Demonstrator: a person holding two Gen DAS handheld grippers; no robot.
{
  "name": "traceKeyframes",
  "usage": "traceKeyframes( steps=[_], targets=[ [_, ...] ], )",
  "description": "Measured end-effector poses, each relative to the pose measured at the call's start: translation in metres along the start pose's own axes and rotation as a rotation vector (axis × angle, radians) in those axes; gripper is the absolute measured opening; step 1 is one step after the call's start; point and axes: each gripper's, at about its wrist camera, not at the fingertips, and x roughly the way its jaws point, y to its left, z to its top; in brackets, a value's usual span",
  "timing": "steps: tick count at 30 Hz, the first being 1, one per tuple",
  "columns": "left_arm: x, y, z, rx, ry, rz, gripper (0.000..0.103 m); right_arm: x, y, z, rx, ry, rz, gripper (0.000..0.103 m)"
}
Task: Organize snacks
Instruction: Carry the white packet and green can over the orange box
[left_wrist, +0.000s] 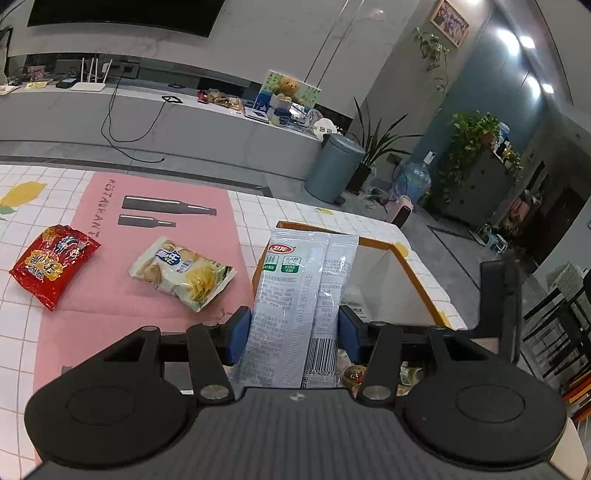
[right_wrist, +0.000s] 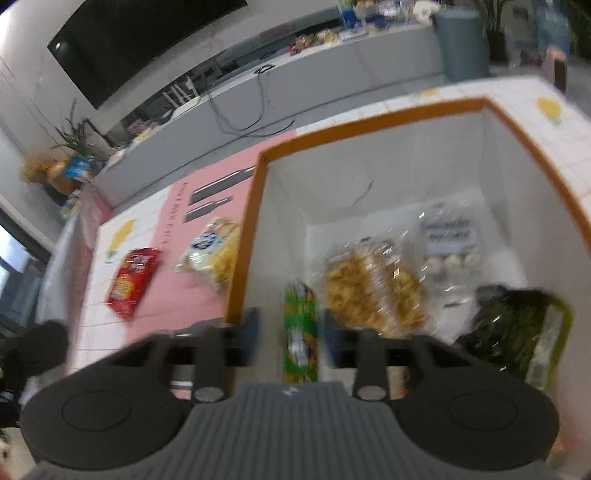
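My left gripper (left_wrist: 293, 332) is shut on an upright grey-white snack packet (left_wrist: 295, 288), blue pads pressing both sides, near the orange-rimmed white box (left_wrist: 373, 242). A red packet (left_wrist: 53, 266) and a pale crisps bag (left_wrist: 184, 273) lie on the pink mat to the left. In the blurred right wrist view my right gripper (right_wrist: 290, 328) is over the box (right_wrist: 369, 118), jaws open, with a green packet (right_wrist: 300, 332) standing between the pads and a gap on each side. Inside the box lie a yellow snack bag (right_wrist: 373, 291), a clear bag of white balls (right_wrist: 448, 240) and a dark green packet (right_wrist: 513, 332).
The pink mat (left_wrist: 147, 314) covers a white tiled tabletop (left_wrist: 22, 332); the box sits at its right end by the table edge. Beyond the table stand a grey bin (left_wrist: 334, 168), potted plants and a long low bench with cables and more snacks.
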Motion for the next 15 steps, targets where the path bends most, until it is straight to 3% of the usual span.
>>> traceKeyframes(
  steps=[5, 9, 15],
  targets=[
    [-0.001, -0.012, -0.004, 0.035, 0.01, 0.026, 0.058, -0.038, -0.011, 0.002, 0.082, -0.1, 0.081, 0.052],
    [0.006, -0.029, -0.004, 0.061, 0.015, 0.063, 0.058, -0.07, -0.012, 0.0, 0.062, -0.188, 0.077, 0.06],
    [0.015, -0.059, 0.002, 0.101, 0.015, 0.111, 0.058, -0.098, -0.029, -0.003, 0.08, -0.247, 0.073, 0.06]
  ],
)
